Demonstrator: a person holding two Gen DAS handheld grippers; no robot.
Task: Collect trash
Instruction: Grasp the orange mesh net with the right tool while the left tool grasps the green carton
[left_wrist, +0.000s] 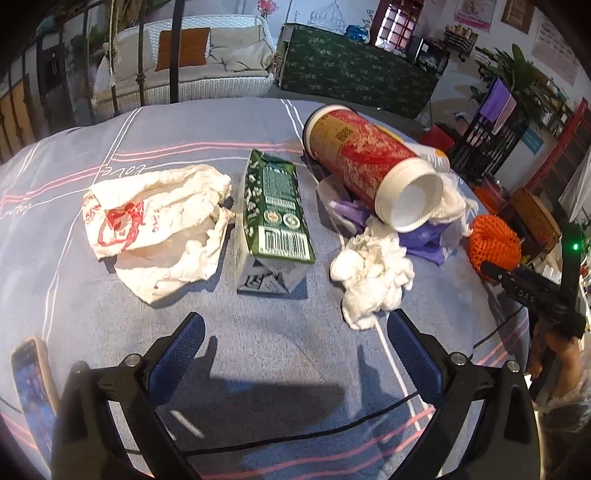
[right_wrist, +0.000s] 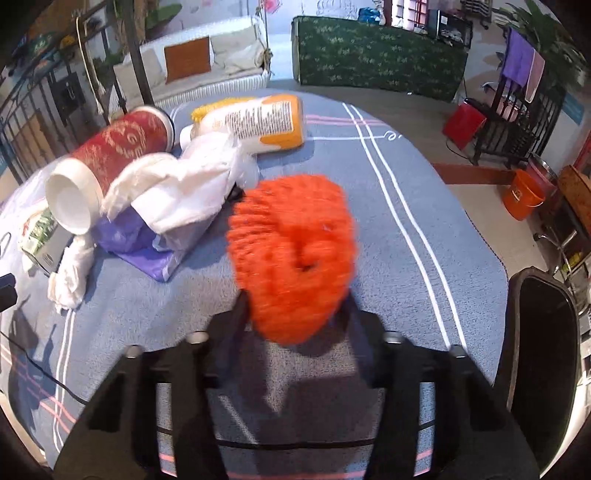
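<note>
Trash lies on a blue striped tablecloth (left_wrist: 258, 350): a crumpled white paper bag with red print (left_wrist: 155, 229), a green carton (left_wrist: 273, 214), a red canister with a white lid (left_wrist: 369, 166), a wad of white tissue (left_wrist: 373, 273) and a purple plastic bag (left_wrist: 424, 240). A yellow bottle (right_wrist: 258, 122) lies behind them. My left gripper (left_wrist: 295, 321) is open over bare cloth in front of the carton, nothing between its blue pads. My right gripper (right_wrist: 295, 310) is shut on an orange foam net (right_wrist: 291, 251), its fingers pressing both sides of the net's lower part.
A phone (left_wrist: 29, 387) lies at the table's left edge and a black cable (left_wrist: 332, 432) crosses the cloth near me. A dark bin-like container (right_wrist: 543, 350) stands just off the table's right edge. An orange bucket (right_wrist: 522, 195) sits on the floor beyond.
</note>
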